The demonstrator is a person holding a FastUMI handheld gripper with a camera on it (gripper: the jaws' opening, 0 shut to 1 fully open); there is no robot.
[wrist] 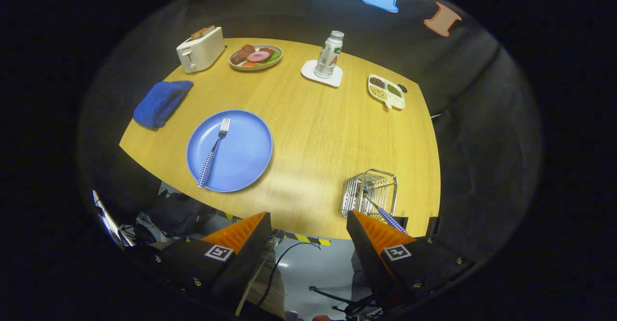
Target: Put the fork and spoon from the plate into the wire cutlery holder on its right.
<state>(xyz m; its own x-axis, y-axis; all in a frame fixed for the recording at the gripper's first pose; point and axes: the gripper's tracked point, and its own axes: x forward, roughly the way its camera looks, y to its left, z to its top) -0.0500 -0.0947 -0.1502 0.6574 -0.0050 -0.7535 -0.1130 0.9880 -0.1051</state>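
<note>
beyond the open gripper [308, 224] jaws, fork [213, 151] lies on plate [246, 162].

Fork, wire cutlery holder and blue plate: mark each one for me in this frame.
fork [213, 150]: gripper view, on the middle of its handle, lying on the plate.
wire cutlery holder [381, 181]: gripper view, on its wire wall.
blue plate [246, 157]: gripper view, on bare surface beside the fork.

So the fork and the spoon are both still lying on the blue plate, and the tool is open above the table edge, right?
Not quite. In the gripper view only the fork lies on the blue plate; a checked-handled utensil, presumably the spoon, already stands in the wire cutlery holder. The tool is indeed open.
</note>
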